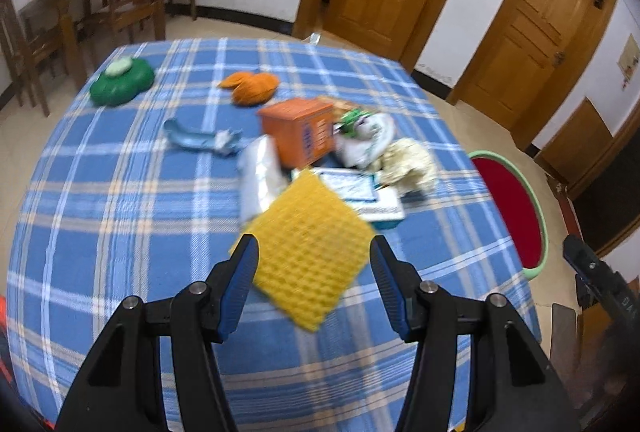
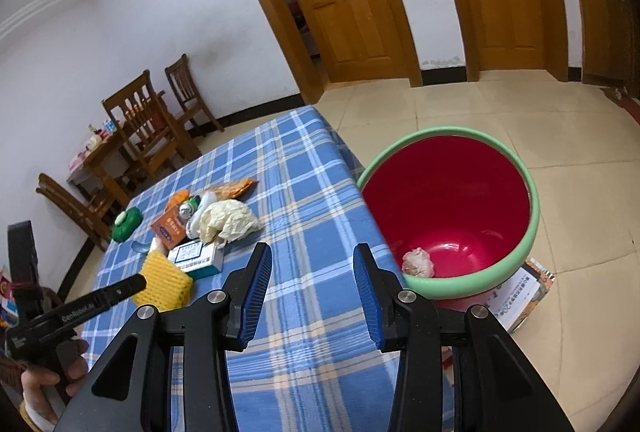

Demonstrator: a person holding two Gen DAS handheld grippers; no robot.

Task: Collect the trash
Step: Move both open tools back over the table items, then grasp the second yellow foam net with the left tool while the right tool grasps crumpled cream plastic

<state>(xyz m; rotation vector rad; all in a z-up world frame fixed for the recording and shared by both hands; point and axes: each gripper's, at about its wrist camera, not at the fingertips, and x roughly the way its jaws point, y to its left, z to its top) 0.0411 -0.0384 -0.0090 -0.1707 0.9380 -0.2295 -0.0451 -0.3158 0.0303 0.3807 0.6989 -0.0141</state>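
Left hand-held gripper (image 1: 314, 252): jaws wide open — yellow foam net (image 1: 308, 252) between them, untouched
Right hand-held gripper (image 2: 313, 264): open, empty; red bin (image 2: 448, 207) beside bench (image 2: 304, 312) edge

Left wrist view: sits behind left gripper (image 1: 314, 260), looks forward and down across checked tablecloth (image 1: 120, 216), close above yellow foam net (image 1: 308, 252); doors and chairs far behind. Right wrist view: sits behind right gripper (image 2: 312, 272), tilted, near table's right edge, facing red bin (image 2: 448, 199) on floor. Shared: tablecloth (image 2: 296, 167), foam net (image 2: 162, 280), trash pile, bin (image 1: 516, 207). Each view catches other gripper at its edge.
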